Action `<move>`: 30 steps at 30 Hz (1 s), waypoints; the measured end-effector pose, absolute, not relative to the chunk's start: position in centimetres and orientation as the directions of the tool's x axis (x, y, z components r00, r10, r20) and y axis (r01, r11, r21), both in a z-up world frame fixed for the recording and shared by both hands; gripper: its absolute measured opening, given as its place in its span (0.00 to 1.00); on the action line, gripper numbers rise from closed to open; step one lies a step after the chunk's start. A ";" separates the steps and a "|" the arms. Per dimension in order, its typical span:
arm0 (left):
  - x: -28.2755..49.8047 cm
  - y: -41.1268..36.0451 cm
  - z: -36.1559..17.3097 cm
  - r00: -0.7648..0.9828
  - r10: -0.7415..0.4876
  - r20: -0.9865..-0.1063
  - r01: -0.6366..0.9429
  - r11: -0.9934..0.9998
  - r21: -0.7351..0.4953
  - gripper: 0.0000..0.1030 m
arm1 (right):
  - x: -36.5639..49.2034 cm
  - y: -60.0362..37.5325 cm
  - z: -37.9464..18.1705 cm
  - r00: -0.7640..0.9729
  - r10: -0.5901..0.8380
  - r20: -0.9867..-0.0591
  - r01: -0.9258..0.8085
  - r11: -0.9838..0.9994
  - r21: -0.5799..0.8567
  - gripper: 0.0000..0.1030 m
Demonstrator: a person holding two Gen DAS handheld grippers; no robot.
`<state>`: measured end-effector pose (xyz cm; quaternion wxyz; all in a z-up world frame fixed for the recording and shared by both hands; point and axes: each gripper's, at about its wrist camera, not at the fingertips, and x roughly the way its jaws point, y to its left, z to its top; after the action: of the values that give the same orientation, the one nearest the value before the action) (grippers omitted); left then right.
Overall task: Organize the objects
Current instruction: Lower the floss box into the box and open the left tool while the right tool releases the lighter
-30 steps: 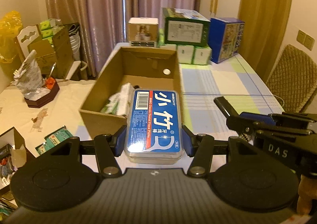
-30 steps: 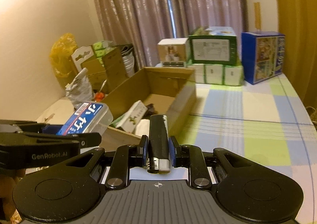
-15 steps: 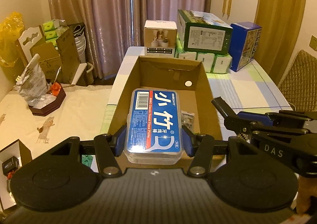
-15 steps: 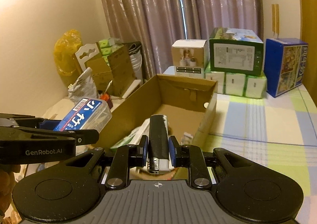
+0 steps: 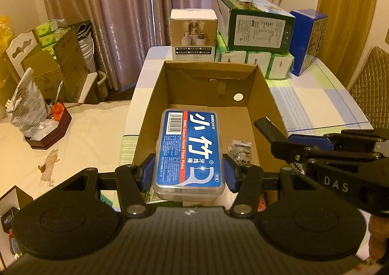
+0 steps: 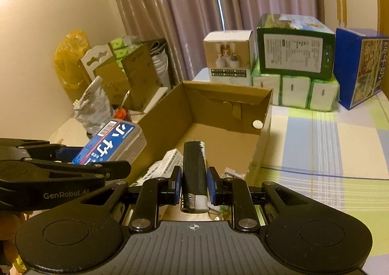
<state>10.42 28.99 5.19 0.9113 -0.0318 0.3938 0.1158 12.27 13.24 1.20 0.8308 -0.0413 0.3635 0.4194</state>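
My left gripper (image 5: 189, 175) is shut on a clear box of dental floss picks (image 5: 189, 151) with a blue label, held over the near end of an open cardboard box (image 5: 209, 66). My right gripper (image 6: 194, 188) is shut on a black lighter (image 6: 194, 173), also above the box's near end. In the right wrist view the floss pick box (image 6: 114, 143) and left gripper (image 6: 92, 170) show at the left. The lighter tip (image 5: 265, 123) and right gripper (image 5: 287, 146) show at the right of the left wrist view. Small packets (image 5: 239, 151) and a white carton (image 6: 165, 165) lie inside the cardboard box (image 6: 218, 114).
Stacked product boxes stand at the table's far end: a white one (image 5: 193, 34), a green one (image 5: 257, 27), a blue one (image 5: 306, 39). The checked tablecloth (image 6: 328, 151) lies to the right. A dark tray with bags (image 5: 46, 129) sits left. A chair back (image 5: 372, 80) stands right.
Both grippers have moved forward and up with their loads, from beside the cardboard box to above its near end. The box interior now shows from above.
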 end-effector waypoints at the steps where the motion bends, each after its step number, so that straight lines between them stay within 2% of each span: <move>1: 10.7 29.1 5.0 0.660 0.184 -0.728 -0.234 0.972 0.033 0.50 | 12.4 13.3 1.0 0.382 0.666 -0.641 -0.723 0.647 0.241 0.18; 14: 12.4 29.7 3.7 0.651 0.164 -0.741 -0.225 0.974 0.019 0.50 | 13.5 14.0 -0.2 0.360 0.663 -0.656 -0.715 0.648 0.263 0.18; 16: 12.5 29.9 3.7 0.653 0.168 -0.738 -0.234 0.972 0.015 0.57 | 13.6 14.0 -0.3 0.344 0.677 -0.650 -0.720 0.635 0.281 0.19; 17: 12.3 30.0 3.7 0.656 0.174 -0.734 -0.239 0.971 0.017 0.69 | 13.7 14.0 -0.3 0.353 0.678 -0.644 -0.714 0.641 0.283 0.19; 18: 12.2 30.1 3.8 0.661 0.182 -0.728 -0.246 0.969 0.020 0.71 | 13.8 13.9 -0.2 0.362 0.678 -0.640 -0.708 0.647 0.284 0.23; 19: 12.0 30.2 4.0 0.663 0.190 -0.724 -0.251 0.968 0.024 0.71 | 14.0 13.8 -0.1 0.361 0.684 -0.634 -0.704 0.645 0.296 0.32; 20: 11.8 30.4 4.1 0.663 0.194 -0.723 -0.257 0.966 0.024 0.71 | 14.1 13.6 0.0 0.355 0.693 -0.627 -0.704 0.640 0.309 0.35; 30: 10.4 31.4 4.7 0.656 0.210 -0.725 -0.275 0.961 0.029 0.71 | 13.9 13.2 0.7 0.360 0.673 -0.646 -0.715 0.644 0.273 0.38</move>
<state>10.35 31.41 4.65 0.9091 -0.0416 0.3924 0.1334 13.86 13.16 0.72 0.8242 -0.0272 0.3777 0.4210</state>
